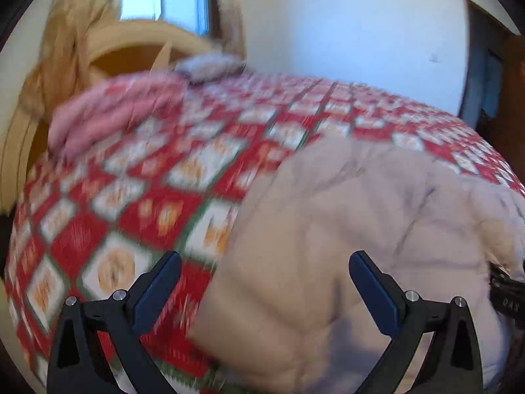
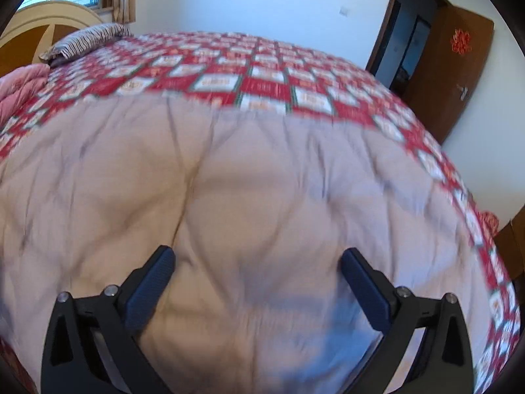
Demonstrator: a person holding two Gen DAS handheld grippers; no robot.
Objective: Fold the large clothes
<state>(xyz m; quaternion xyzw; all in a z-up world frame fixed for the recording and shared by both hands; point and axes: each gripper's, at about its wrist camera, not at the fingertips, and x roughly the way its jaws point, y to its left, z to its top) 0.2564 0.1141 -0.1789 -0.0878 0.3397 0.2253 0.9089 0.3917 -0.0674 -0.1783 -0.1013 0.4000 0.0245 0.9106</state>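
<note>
In the left wrist view, the left gripper is being held wide apart, with nothing in it. A beige coat is lying on the red bed cover, partly under it.

In the right wrist view, the right gripper is also being held wide apart over the coat, holding nothing. A pillow is lying far back.

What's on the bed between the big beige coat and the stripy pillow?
Only the red checked bedspread. In the right wrist view nothing else lies between the coat and the pillow. The pink quilt sits off to the left side.
</note>
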